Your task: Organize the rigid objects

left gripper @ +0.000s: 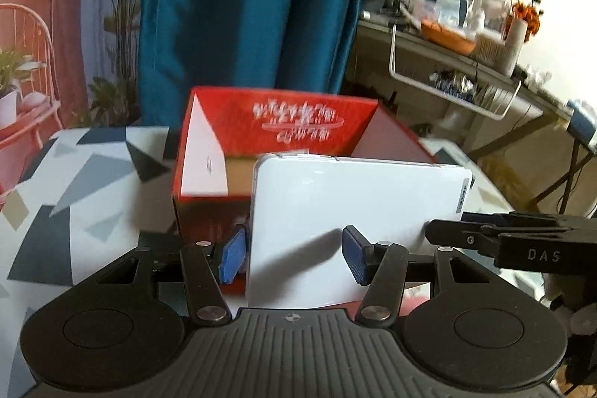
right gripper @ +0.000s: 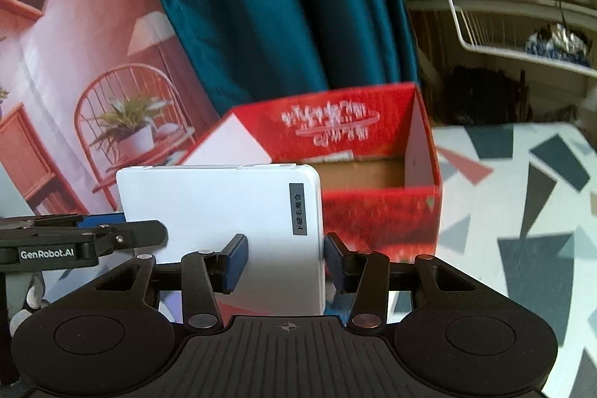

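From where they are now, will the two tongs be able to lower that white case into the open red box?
Probably yes. The white case is clamped by the left tongs and right tongs, and the red box right behind it stands open-topped, with nothing visible between them.

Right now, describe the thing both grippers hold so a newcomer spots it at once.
Start at the patterned grey-and-white tabletop and its open red cardboard box. In front, between both grippers, stands a flat white plastic case. Only it is plain white with rounded corners and a small grey label.
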### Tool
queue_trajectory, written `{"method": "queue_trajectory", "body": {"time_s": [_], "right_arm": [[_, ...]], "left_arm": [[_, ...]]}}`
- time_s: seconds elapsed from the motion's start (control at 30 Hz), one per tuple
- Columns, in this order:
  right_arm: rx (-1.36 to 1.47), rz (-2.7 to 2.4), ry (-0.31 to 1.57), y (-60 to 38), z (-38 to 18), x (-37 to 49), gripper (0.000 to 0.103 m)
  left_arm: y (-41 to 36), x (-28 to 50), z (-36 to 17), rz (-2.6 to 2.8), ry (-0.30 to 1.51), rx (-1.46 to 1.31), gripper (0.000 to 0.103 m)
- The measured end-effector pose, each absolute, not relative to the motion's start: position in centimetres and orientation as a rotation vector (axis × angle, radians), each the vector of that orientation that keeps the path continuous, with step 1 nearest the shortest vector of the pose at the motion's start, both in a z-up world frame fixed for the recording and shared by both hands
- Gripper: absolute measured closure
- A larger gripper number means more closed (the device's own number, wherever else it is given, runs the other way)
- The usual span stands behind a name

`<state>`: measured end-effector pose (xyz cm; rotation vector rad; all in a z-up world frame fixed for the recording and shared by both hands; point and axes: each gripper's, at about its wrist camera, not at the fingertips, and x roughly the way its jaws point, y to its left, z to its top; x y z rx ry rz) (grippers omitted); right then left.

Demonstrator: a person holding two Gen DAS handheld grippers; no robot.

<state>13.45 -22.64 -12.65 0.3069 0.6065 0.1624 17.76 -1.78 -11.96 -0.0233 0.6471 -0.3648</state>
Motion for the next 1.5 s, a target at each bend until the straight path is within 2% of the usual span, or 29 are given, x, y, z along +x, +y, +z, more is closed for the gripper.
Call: {"method": "queue_trajectory", "body": {"time_s": [0.5, 0.6, 0.8, 1.07, 1.5], "right_arm": [[0.178, 0.112, 0.412, -23.9, -6.4, 18.9, 0.061], [0.154, 0.084, 0.42, -24.4, -7.1, 21.2, 0.06], [0.236, 0.011, 0.551, -25.5, -11.9, 24.4, 0.058], [0.319, -0.012, 0.63, -25.1, -15.1, 23.6, 0.058], [0.284, -0.033, 0.643, -24.0, -15.0, 22.8, 0.056]], "left_arm": [[-4.0, 23.5, -7.0, -0.345, 0.5, -0.068, 0.044], [-5.0, 25.7, -8.5, -0.339, 0.537, -0.057, 0.044], [-6.3, 29.2, -13.6, -0.323, 0.752, -0.126, 0.046], [-6.1, 28.9, -14.7, -0.315, 0.77, -0.115, 0.046], [-5.7, 28.5, -14.8, -0.311, 0.802, -0.044, 0.045]]}}
